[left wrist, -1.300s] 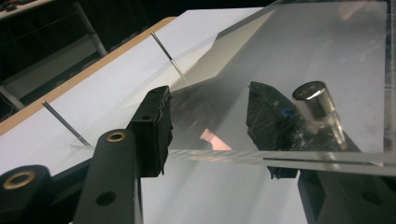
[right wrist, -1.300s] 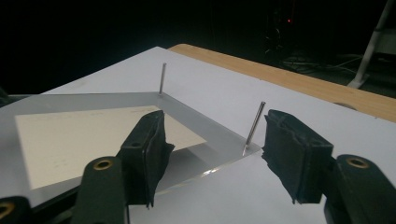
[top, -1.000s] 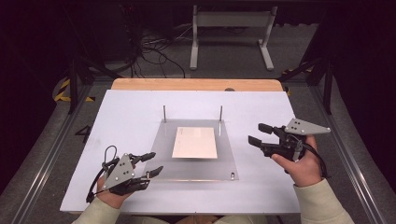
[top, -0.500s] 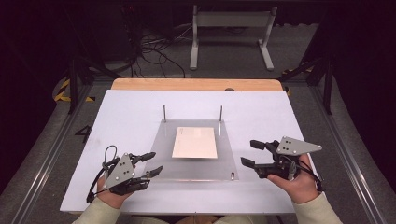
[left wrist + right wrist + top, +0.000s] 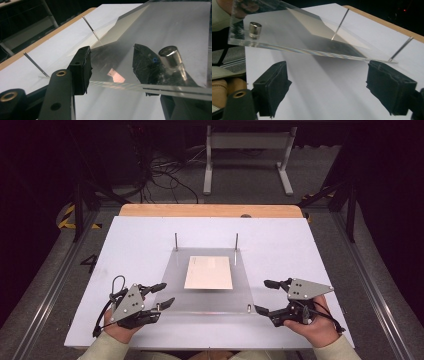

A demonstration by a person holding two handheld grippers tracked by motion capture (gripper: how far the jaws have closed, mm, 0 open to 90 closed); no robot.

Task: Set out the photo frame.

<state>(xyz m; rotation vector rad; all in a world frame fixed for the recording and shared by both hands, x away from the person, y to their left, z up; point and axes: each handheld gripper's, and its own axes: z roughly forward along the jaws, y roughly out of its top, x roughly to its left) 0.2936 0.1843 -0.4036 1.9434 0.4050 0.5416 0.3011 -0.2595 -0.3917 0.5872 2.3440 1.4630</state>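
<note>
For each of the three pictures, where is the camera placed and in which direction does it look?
High view: above the person's side, facing forward and down on the white table; both hands show.
Left gripper view: on the left gripper, facing the clear acrylic plate; its black jaws show.
Right gripper view: on the right gripper, facing the plate's edge.
All share the plate.

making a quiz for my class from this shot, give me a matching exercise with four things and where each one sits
Things:
1. left hand-held gripper
2. right hand-held gripper
3. cream sheet
4. two thin metal rods

Places:
A. upright at the far edge of the clear acrylic plate
B. at the plate's near left corner
C. flat in the middle, under the plate
D. off the plate's near right corner

Pairs: 1-B, 2-D, 3-C, 4-A
</note>
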